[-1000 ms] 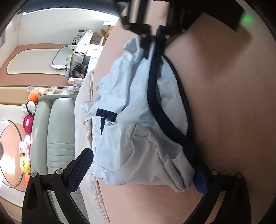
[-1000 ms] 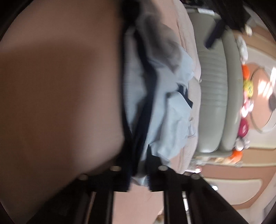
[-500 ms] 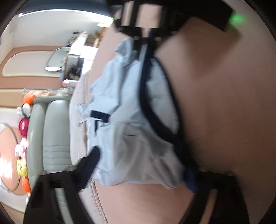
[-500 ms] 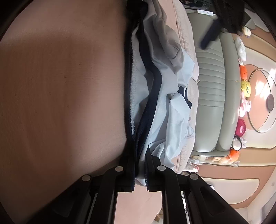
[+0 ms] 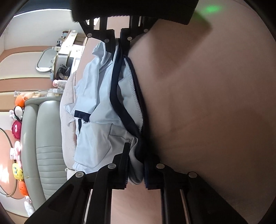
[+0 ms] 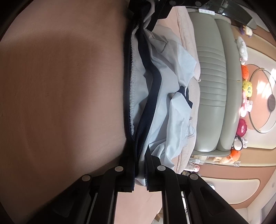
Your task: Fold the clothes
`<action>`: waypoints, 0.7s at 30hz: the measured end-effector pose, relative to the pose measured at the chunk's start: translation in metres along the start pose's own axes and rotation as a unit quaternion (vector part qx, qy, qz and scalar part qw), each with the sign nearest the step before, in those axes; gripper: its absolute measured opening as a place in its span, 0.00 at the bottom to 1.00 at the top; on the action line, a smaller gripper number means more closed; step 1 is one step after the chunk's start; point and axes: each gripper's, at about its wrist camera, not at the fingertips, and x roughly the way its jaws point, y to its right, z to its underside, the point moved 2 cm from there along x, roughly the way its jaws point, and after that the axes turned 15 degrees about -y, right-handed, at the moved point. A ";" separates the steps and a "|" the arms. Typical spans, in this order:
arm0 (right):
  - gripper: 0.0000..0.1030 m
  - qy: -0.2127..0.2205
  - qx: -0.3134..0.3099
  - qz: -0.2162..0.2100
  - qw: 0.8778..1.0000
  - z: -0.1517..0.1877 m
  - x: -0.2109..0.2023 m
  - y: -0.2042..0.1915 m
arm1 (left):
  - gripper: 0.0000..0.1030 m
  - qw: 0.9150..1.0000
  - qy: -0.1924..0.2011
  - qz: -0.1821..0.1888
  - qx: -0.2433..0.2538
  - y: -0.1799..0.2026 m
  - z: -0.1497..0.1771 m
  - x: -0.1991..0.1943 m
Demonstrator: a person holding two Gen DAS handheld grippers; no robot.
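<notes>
A light blue garment [image 5: 103, 106] with dark navy trim lies bunched on a brown surface [image 5: 215, 103]. My left gripper [image 5: 136, 172] is shut on one end of its navy-edged hem. My right gripper [image 6: 139, 174] is shut on the other end of the same hem, and it shows at the top of the left wrist view [image 5: 117, 43]. The garment [image 6: 163, 106] hangs stretched between the two grippers. The left gripper shows at the top of the right wrist view [image 6: 148, 10].
A grey-green leather sofa [image 5: 43, 137] stands beyond the surface, also in the right wrist view [image 6: 212, 86]. A pink cushion edge [image 5: 68, 120] lies beside the garment. Plush toys [image 5: 16, 124] line the wall behind the sofa. Shelves with clutter [image 5: 63, 56] stand further back.
My left gripper was open beside the garment's corner and has closed on the hem. My right gripper has stayed shut on its end. The hem is now pulled straighter between them.
</notes>
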 end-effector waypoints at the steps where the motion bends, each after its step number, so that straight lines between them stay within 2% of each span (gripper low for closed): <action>1: 0.10 -0.003 0.001 -0.006 1.000 -0.001 0.000 0.002 | 0.10 1.000 -0.003 0.008 -0.005 -0.003 0.000 0.000; 4: 0.08 -0.014 0.017 -0.035 0.999 -0.002 -0.003 0.012 | 0.10 0.999 -0.010 0.030 -0.022 -0.009 0.000 -0.003; 9: 0.07 -0.018 0.021 -0.073 0.997 -0.002 -0.007 0.025 | 0.10 0.999 -0.015 0.028 -0.022 -0.008 0.004 -0.008; 15: 0.07 -0.019 0.006 -0.055 0.998 0.004 -0.021 0.027 | 0.10 0.998 -0.024 0.027 -0.048 -0.014 0.012 -0.020; 21: 0.07 -0.019 0.003 -0.059 0.998 0.011 -0.040 0.029 | 0.10 0.996 -0.029 0.055 -0.063 -0.014 0.016 -0.032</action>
